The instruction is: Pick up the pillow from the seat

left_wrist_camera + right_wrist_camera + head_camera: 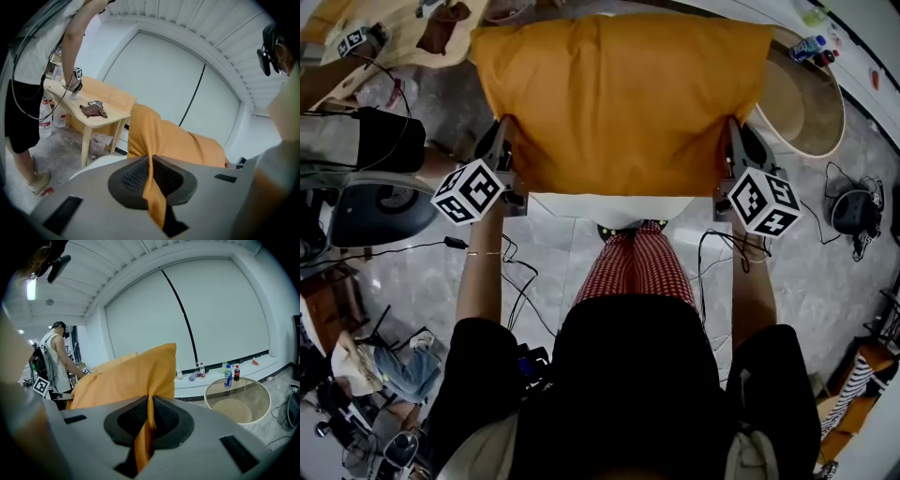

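A person looks down at an orange pillow [619, 94] held out in front of them, one gripper at each near corner. The left gripper [151, 161] is nipped nearly shut on a fold of orange fabric at the pillow's left corner. The right gripper [150, 404] is nipped the same way on the right corner, and a strip of cloth runs down between the dark ribbed pads [164, 416].

Taking both corners looks meant to share the weight and keep the soft pillow spread out, not sagging or swinging from one point.

The pillow's long axis runs left to right, across the person's front, from one gripper to the other. Its broad face is turned up toward the head view. The gripped long edge is nearest the person and the far edge points away.

Just below the near edge shows a pale rounded rim [609, 208], probably the seat. The pillow seems to be lifted off it, though the gap cannot be made out.

A round glass table [811, 103] stands to the right, beyond the pillow
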The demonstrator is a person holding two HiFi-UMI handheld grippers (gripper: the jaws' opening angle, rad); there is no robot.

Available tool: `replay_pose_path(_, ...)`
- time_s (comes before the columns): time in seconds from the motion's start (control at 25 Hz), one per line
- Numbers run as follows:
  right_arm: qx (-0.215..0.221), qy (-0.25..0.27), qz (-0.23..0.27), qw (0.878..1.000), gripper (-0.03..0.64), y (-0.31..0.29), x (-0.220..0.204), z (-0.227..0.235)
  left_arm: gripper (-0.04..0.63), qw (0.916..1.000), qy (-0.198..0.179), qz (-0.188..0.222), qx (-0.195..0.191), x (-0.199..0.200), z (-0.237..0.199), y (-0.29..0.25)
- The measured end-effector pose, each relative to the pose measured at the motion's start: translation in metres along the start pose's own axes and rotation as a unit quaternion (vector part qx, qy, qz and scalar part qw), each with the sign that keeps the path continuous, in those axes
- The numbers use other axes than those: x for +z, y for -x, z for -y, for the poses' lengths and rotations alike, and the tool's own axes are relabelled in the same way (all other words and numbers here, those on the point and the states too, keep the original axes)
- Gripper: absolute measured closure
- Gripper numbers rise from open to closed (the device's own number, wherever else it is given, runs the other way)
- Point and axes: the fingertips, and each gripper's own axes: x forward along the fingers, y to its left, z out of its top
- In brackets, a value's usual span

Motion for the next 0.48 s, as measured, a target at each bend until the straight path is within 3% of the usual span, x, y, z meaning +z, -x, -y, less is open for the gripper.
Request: replay_pose_path(0.48,0.009,0.002,0.034,0.999,0.575,0.03,0.043,-0.016,0.565,0.9985,-0.047,0.01,-0.024,0.047,0.03,0.026)
